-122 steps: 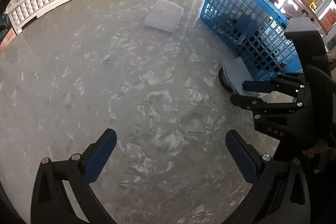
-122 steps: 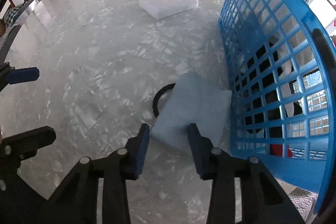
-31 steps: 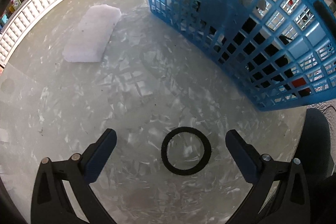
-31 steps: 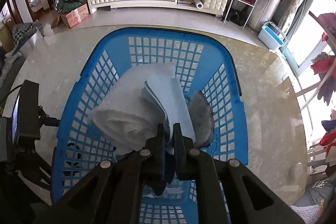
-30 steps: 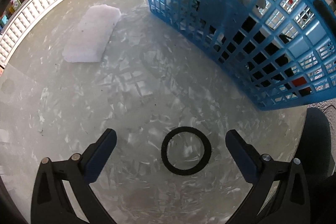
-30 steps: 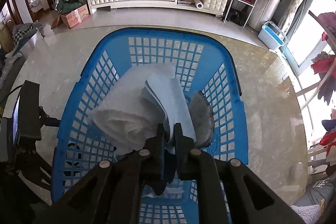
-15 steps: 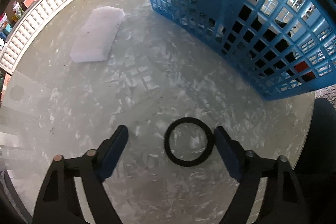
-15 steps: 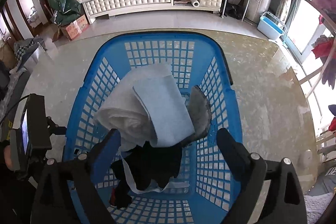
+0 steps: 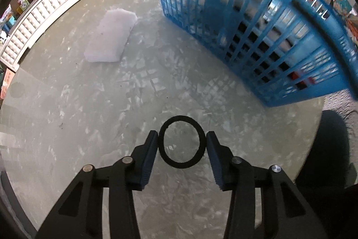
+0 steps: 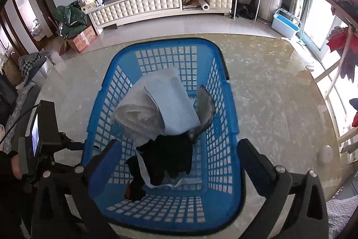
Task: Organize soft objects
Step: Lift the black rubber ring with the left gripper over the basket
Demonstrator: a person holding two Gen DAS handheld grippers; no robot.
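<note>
daylight floods in from the windows at the right, blown out to white there. the glossy table throws back pale patchy glare. the blue basket is smeared with motion blur along its upper rim and casts a grid shadow on the tabletop. both views bulge with fisheye distortion, corners vignetted black. the room's left side sits dimmer.

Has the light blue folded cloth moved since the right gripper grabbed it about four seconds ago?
Yes. The light blue cloth went from the tabletop beside the blue basket to inside it, atop the white roll.
</note>
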